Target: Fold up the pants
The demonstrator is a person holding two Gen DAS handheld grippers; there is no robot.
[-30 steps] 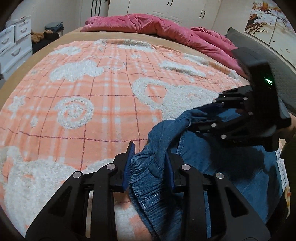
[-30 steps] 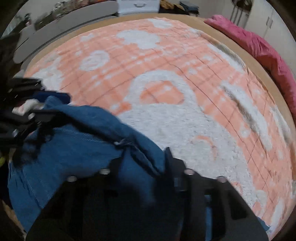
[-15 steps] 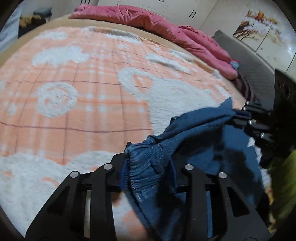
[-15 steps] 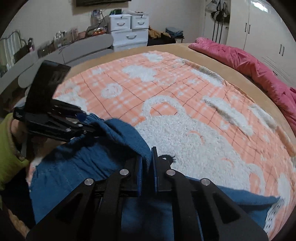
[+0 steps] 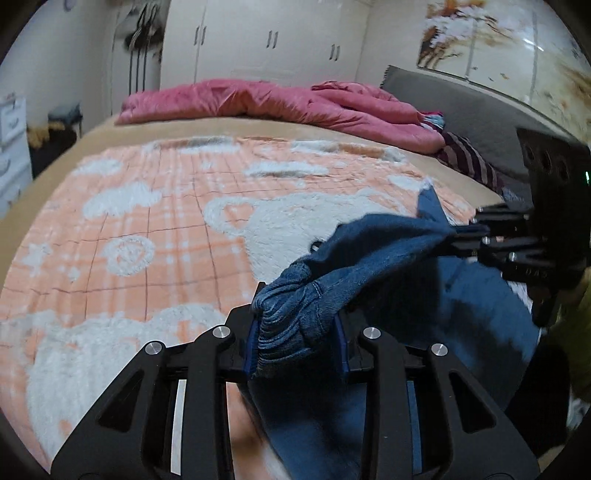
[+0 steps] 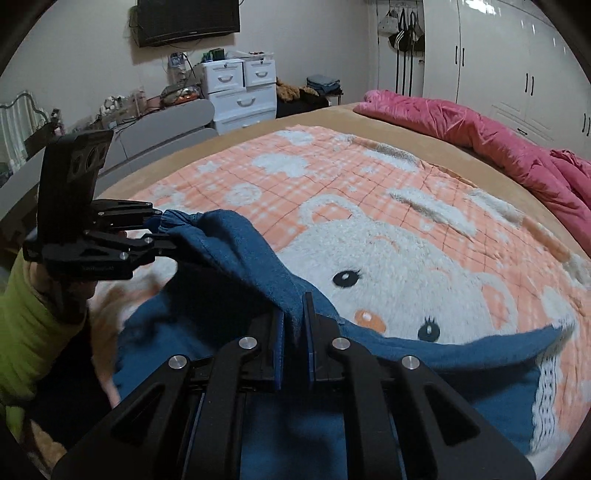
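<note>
The left hand-held gripper (image 5: 295, 341) is clamping a gathered, ribbed bunch of the pants (image 5: 388, 258) between its blue pads, the jaws standing only partly apart around the thick wad. The right hand-held gripper (image 6: 293, 343) is pinching a thin fold of the same waist edge, its jaws nearly closed on the cloth. Between the two, the waistband is stretching taut in the air, while the rest of the pants is hanging down and trailing onto the bed (image 6: 332, 114) below.

The pants are showing as blue denim, with stitched seams and puckered elastic gathers at the left grip, and a softer, fuzzier face near the right one. A white lace-like trim (image 6: 546, 391) is lying at the right edge of the cloth.

A sleeve (image 6: 26, 325) in bright yellow-green is showing behind the left tool.

The bed is wearing a fluffy orange-and-white checked blanket (image 6: 369, 206) with a raised white bear face, hearts and swirls. A crumpled pink quilt (image 5: 280, 103) is lying along its far side. White wardrobe doors (image 5: 269, 37), white drawers (image 6: 240, 88) and a wall-mounted television (image 6: 188, 18) are standing around the room.
</note>
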